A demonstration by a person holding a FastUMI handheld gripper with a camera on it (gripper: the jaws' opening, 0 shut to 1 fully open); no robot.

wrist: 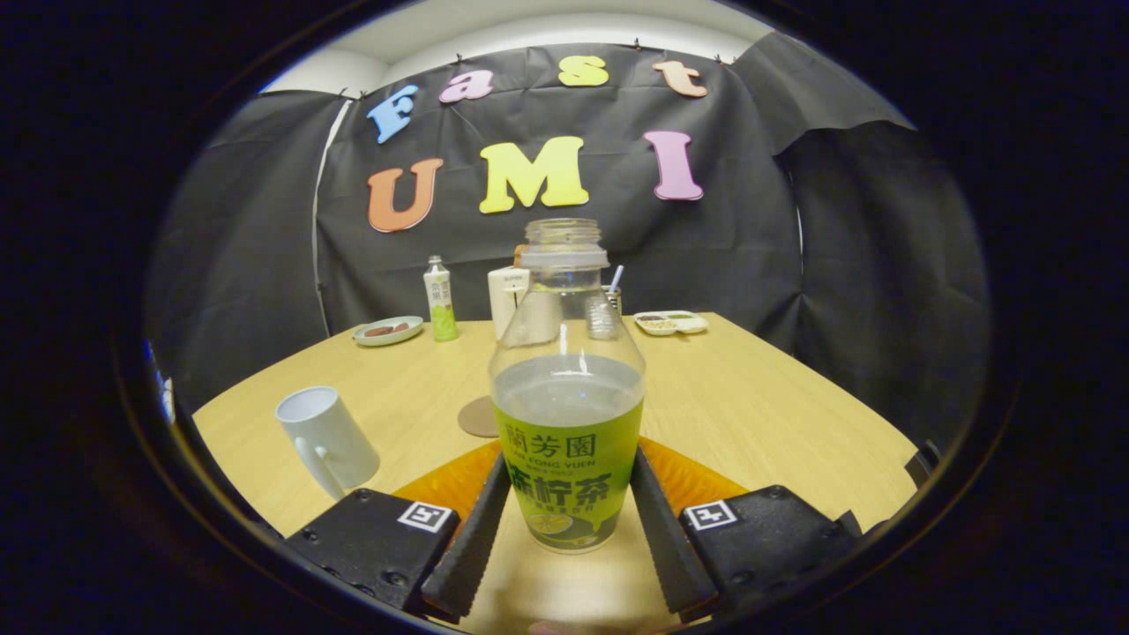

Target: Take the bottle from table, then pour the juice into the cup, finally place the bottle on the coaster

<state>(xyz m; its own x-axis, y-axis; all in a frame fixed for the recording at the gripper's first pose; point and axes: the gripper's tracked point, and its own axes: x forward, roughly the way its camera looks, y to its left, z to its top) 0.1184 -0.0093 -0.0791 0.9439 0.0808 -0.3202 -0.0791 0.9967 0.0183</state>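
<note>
Green-labelled and uncapped, the bottle (567, 388) stands upright between the fingers of the gripper (567, 520), partly full of pale juice. Both fingers lie against the label on either side and look clamped on it, though how firm the hold is cannot be read. Whether its base rests on the pale wood surface (758, 406) or hangs just above it is hard to tell. The white cup (326, 438) stands to the left of the fingers, mouth open and handle toward the camera, and the round brown coaster (479, 416) lies just behind the bottle on the left. The step in hand appears to be taking the bottle, with pouring and setting down yet to come. To do it well, keep the squeeze even and the bottle vertical, since it has no cap, rise straight, then carry it left toward the cup, tipping only once the neck is over the rim.
</note>
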